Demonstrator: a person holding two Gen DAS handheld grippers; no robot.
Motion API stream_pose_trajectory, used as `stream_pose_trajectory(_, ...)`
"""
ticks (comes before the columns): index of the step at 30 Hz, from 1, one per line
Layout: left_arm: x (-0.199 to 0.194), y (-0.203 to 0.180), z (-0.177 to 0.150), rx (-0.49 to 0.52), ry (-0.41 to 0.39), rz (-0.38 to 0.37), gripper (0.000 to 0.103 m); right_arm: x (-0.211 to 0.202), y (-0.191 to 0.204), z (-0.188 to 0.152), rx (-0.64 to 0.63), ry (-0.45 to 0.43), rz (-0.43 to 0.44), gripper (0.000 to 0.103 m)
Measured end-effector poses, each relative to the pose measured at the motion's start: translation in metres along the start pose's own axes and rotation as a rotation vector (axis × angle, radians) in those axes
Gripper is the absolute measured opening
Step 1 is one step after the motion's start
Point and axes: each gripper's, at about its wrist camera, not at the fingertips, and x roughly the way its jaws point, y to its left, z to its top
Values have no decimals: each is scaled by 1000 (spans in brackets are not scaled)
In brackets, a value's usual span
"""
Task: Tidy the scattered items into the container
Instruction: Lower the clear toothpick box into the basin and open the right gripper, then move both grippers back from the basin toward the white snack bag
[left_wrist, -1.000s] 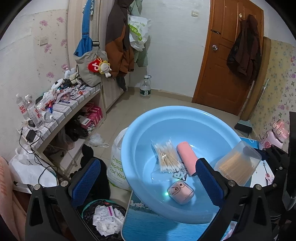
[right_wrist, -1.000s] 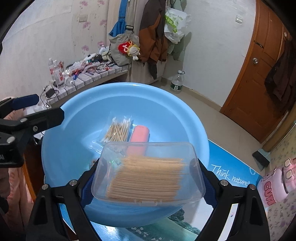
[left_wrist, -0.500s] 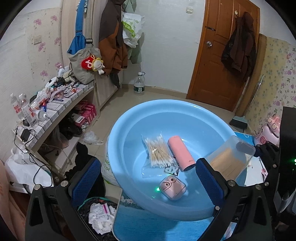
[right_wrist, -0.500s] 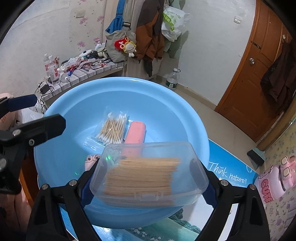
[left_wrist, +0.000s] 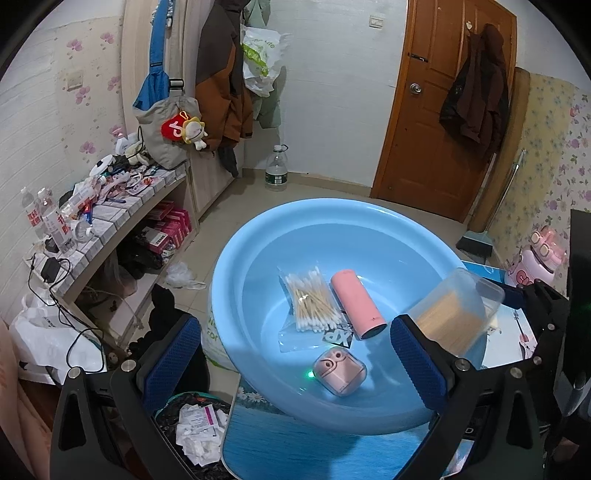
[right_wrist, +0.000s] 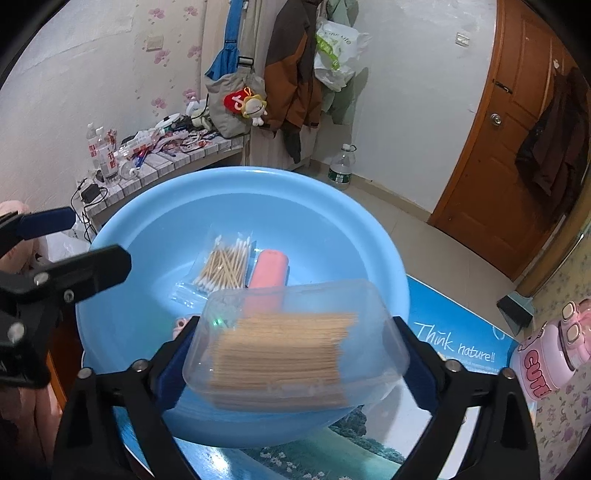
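Basin (left_wrist: 258, 236): round, smooth, pale blue plastic with a broad rolled rim; it sits on a glossy mat (right_wrist: 454, 343) printed with sea and sky and the words "Think nature!!".
Clear box (right_wrist: 295, 347): soft-cornered rectangular tub of thin see-through plastic, packed with a neat block of pale wooden sticks. It is over the near right part of the basin, blurred in the right wrist view.
Right gripper (right_wrist: 295, 354): the jaws have just been opening, with the clear box between them. The blue ribbed pads stand at its two short ends; whether they touch the plastic cannot be told from the blur.
Left gripper (left_wrist: 295, 354): jaws wide apart and grasping nothing, hanging over the basin's near left rim; pads of dimpled blue rubber on black arms.
Cotton swabs (left_wrist: 312, 299): a bundle of wooden-stemmed, white-tipped sticks in a flat clear bag, lying on the basin floor.
Pink cylinder (left_wrist: 356, 304): smooth matte tube, lying on its side just right of the cotton swabs in the basin.
Pink case (left_wrist: 340, 371): small rounded shell inside a clear cover, on the basin floor nearer the camera than the cylinder.
Pink bottle (right_wrist: 546, 354): glossy, chunky, right of the basin on the mat's edge.
Bin (left_wrist: 195, 428): black bag with crumpled white paper, left of and below the basin.
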Motion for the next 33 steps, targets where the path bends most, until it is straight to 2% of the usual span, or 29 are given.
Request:
stream_pose_trajectory(15, -5, -6, -4, 6, -1, 2, 103, -13, -16, -9, 74, -33, 17, 99)
stream_pose_trajectory(26, -19, -23, -3, 26, -31, -7, 103, -48, -56, -22, 165, -104, -15, 99)
stream_pose_trajectory(33, -23, -38, -5, 31, -33, -26, 103, -60, -77, -38, 204, -94, -48, 99)
